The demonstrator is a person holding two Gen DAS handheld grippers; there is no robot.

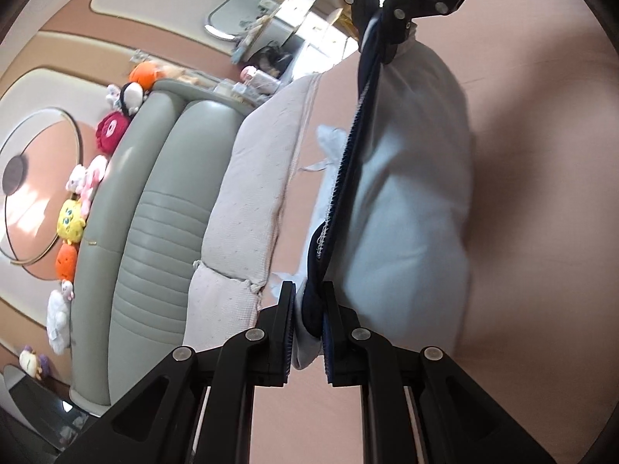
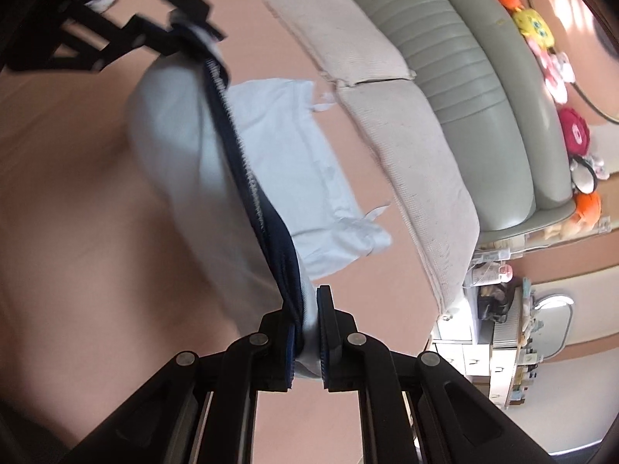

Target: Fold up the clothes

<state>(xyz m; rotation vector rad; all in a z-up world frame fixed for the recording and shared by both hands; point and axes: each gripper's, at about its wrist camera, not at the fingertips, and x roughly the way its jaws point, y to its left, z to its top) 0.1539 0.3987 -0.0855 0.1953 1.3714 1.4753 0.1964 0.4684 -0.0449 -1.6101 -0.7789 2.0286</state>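
Nearest in the left wrist view, the left gripper has its jaws nearly closed on a bunched end of a pale blue garment, pinching both the light cloth and its dark navy edge band. In the right wrist view the right gripper stands the same way, jaws drawn in tight on the other end of that band. Each gripper faces the other: the band runs taut between them, and the garment hangs from it above the pink bedsheet, partly blurred. No label or writing on the cloth can be read.

Beyond the held piece, a second light blue garment lies spread flat on the sheet. Further off sit two pale quilted pillows, then the grey padded headboard, with a row of plush toys along its top.
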